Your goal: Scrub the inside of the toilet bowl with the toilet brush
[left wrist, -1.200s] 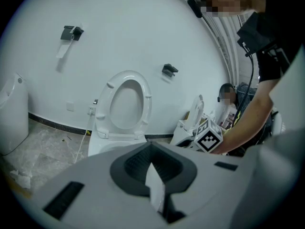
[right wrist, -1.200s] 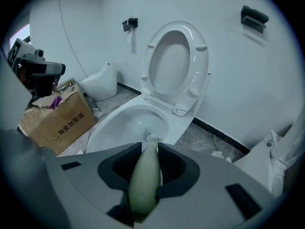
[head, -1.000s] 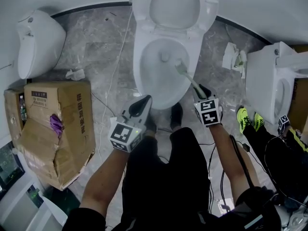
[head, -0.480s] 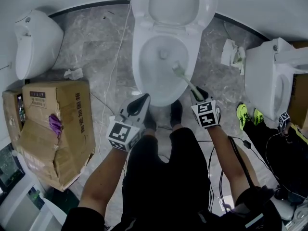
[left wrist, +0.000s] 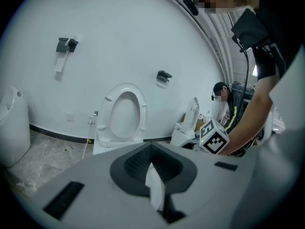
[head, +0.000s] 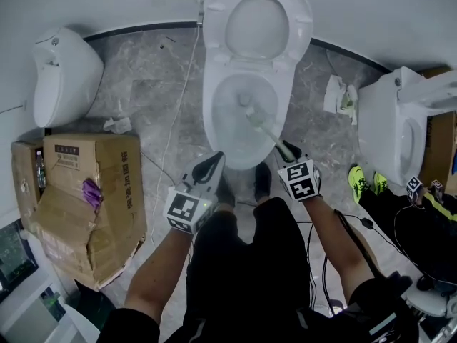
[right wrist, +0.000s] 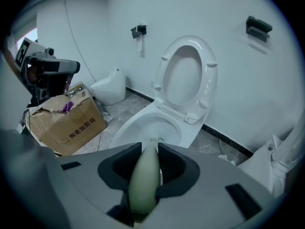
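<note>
The white toilet (head: 214, 131) stands ahead with its seat and lid (head: 258, 21) raised. My right gripper (head: 288, 148) is shut on the pale green handle of the toilet brush (head: 268, 131), whose head (head: 250, 114) rests inside the bowl near the drain. In the right gripper view the handle (right wrist: 145, 175) runs out between the jaws of this gripper (right wrist: 148, 161) towards the bowl (right wrist: 138, 125). My left gripper (head: 213, 159) hovers by the bowl's front left rim, jaws together and holding nothing. The left gripper (left wrist: 151, 170) points at the raised seat (left wrist: 125, 111).
A torn cardboard box (head: 86, 191) sits on the floor at left, below a white wall fixture (head: 61, 73). A second toilet (head: 389, 131) stands at right, with crumpled paper (head: 339, 95) beside it. Another person's yellow-green shoes (head: 360, 181) are nearby. A thin cable (head: 178, 98) crosses the marble floor.
The brush head has slid left across the bowl, closer to the drain. The head view has shifted slightly. The left gripper stays beside the rim.
</note>
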Tool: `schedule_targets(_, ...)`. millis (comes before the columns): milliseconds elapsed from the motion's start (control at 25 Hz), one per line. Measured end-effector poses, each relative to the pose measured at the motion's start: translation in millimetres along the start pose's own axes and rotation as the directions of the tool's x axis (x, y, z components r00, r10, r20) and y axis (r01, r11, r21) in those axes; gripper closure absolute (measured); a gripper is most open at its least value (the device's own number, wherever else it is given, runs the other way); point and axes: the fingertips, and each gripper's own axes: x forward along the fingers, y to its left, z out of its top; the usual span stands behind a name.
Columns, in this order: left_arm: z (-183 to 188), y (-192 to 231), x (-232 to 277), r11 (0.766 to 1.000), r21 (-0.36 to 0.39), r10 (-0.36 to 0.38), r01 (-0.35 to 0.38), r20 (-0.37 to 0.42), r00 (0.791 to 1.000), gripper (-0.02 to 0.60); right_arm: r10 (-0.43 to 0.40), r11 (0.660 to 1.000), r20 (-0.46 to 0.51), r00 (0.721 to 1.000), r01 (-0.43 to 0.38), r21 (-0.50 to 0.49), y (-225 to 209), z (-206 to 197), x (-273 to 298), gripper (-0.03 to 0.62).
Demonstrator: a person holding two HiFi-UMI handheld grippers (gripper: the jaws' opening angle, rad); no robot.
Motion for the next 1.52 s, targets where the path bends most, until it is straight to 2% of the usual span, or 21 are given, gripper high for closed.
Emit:
schedule_targets(200,31,-4,-21,1.0,-0.002,0.013,-0.012,0.043,0.999,0.572,0.027,0.999,0.079,0.996,-0.024,-0.04,15,46,-33,0.482)
schedule_targets(640,87,-11,-62,0.997,-0.013,0.081,-0.08,0.105,0.991,0.572,0.008,1.0,0.207,0.978,-0.005,-0.018,20,112,-105,0.482)
schedule_targets(800,103,-21,-75,0.997,-0.016,0.078,-0.076,0.135,0.988,0.572,0.036,0.998,0.238,0.971,-0.024,-0.051,31,127,-133,0.481)
schedule_targets(920,113,-27,-80,0.997,-0.011,0.074,-0.073,0.155,0.985,0.572,0.027,0.998,0.278,0.96,-0.011,-0.06,30,138,-149,0.48)
schedule_targets(1400,154,-45,-108,0.996,-0.014,0.093,-0.092,0.223,0.97,0.572,0.028,0.998,0.378,0.925,-0.007,-0.057,37,177,-218,0.48)
schedule_targets(1520,164,-52,-115,0.997,-0.007,0.073,-0.074,0.243,0.967,0.572,0.026,0.999,0.394,0.919,-0.006,-0.052,39,186,-231,0.48)
